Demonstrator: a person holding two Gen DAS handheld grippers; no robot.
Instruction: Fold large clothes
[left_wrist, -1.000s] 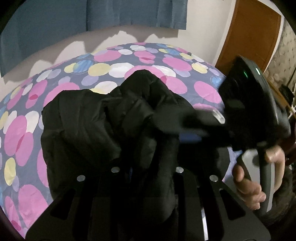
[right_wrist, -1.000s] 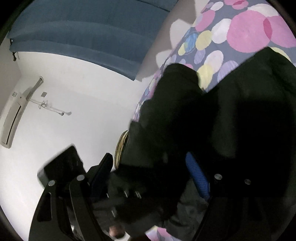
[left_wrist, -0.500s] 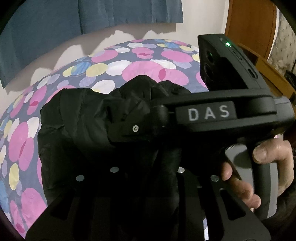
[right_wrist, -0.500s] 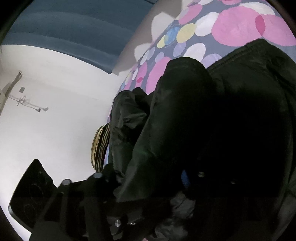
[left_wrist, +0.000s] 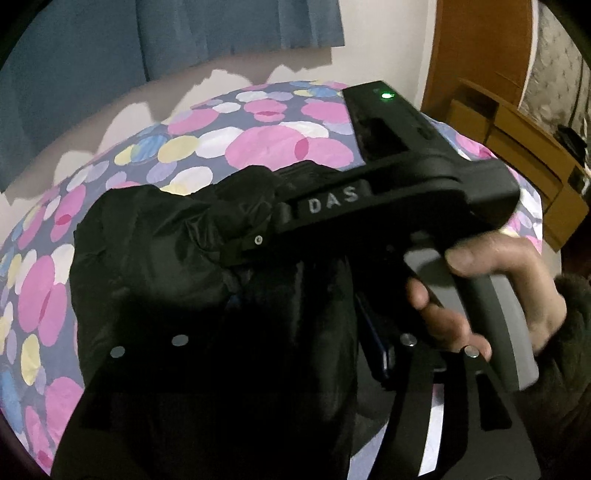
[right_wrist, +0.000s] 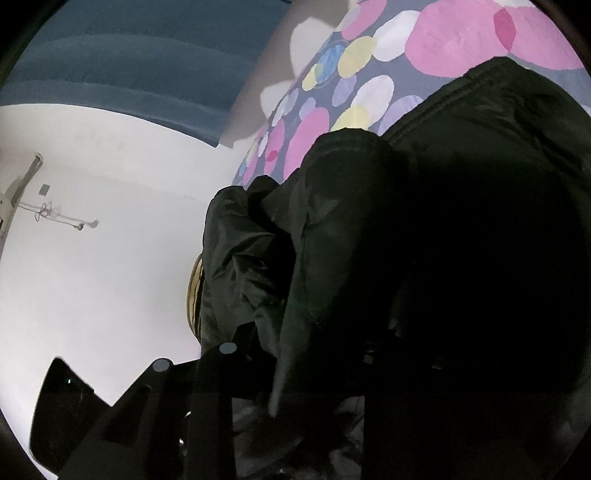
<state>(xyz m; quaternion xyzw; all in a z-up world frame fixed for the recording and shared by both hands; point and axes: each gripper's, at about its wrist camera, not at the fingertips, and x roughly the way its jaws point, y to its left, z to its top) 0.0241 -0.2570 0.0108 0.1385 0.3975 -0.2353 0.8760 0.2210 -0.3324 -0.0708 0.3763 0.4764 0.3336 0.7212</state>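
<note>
Jacket fabric (left_wrist: 155, 258), black and puffy, lies heaped on the spotted bedspread (left_wrist: 266, 144), and a fold of it drapes straight over the left gripper (left_wrist: 258, 350), whose jaws have just been opening; they stand apart with cloth slack between them, so it reads as released. Just beyond, the right gripper (left_wrist: 243, 247) reaches in from the right, held in a hand (left_wrist: 480, 295), its tip buried in the bunched ridge near the heap's middle. Its jaws have just been closing; in its own view (right_wrist: 295, 369) cloth hides the tips, so whether they pinch yet I cannot tell. Farther off, the bulk of the garment stretches left and away.
</note>
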